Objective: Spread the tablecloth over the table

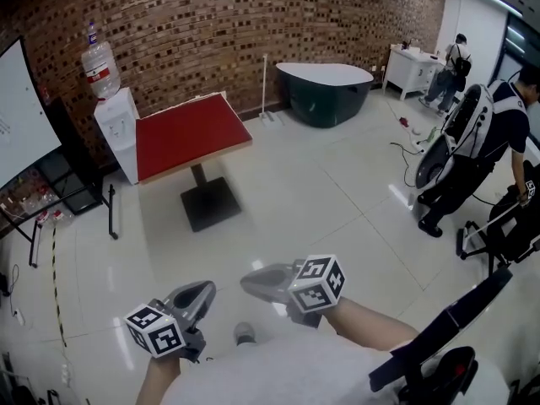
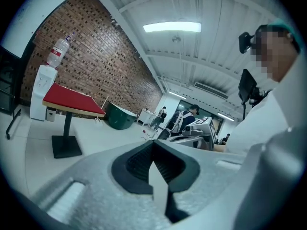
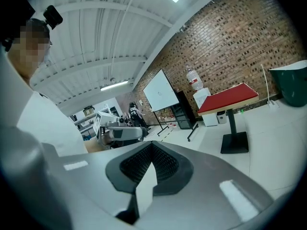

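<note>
Head view shows the left hand-held gripper (image 1: pixel 199 294) and right hand-held gripper (image 1: pixel 253 282) closed and empty, well apart from the surface (image 1: pixel 196 164). The red tablecloth (image 1: pixel 190 132) apparently covers it edge to edge; spreading looks finished, leaving only the corners to check.

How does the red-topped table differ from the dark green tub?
The table has a flat, square red top; the tub is rounded and dark green. The table stands on one post with a black base; the tub sits straight on the floor. Both stand near the brick wall.
</note>
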`<state>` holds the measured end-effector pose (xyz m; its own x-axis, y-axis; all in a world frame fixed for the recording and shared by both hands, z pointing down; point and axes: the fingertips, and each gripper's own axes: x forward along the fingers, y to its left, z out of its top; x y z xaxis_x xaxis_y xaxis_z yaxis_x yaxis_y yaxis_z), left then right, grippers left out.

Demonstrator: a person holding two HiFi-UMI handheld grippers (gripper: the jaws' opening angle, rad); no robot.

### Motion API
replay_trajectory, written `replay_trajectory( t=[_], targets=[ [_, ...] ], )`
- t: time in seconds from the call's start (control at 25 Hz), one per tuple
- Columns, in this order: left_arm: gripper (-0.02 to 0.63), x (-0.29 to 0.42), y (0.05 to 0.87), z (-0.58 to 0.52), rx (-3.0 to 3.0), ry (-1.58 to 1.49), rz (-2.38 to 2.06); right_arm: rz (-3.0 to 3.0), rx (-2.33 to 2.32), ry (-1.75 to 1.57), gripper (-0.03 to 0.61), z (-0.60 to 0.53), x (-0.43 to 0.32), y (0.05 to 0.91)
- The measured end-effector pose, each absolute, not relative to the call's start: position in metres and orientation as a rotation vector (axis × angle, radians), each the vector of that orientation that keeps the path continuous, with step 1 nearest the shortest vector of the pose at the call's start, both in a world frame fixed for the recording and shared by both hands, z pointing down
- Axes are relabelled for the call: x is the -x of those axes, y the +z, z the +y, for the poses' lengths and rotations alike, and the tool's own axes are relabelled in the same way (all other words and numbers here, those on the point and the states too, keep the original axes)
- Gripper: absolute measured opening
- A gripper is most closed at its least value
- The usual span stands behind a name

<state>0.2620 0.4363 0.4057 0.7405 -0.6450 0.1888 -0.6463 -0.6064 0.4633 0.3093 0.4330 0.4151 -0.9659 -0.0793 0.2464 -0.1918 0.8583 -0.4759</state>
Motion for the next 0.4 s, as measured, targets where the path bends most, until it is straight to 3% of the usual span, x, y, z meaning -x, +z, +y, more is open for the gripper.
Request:
replay_trajectory(
  t=[0.4],
  targets=[
    [0.002,-0.298,0.410,0.454,-2.519,0.062,-0.935,-2.817,-0.214,0.744,-0.002,0.441,-0.334,0.426]
  ],
)
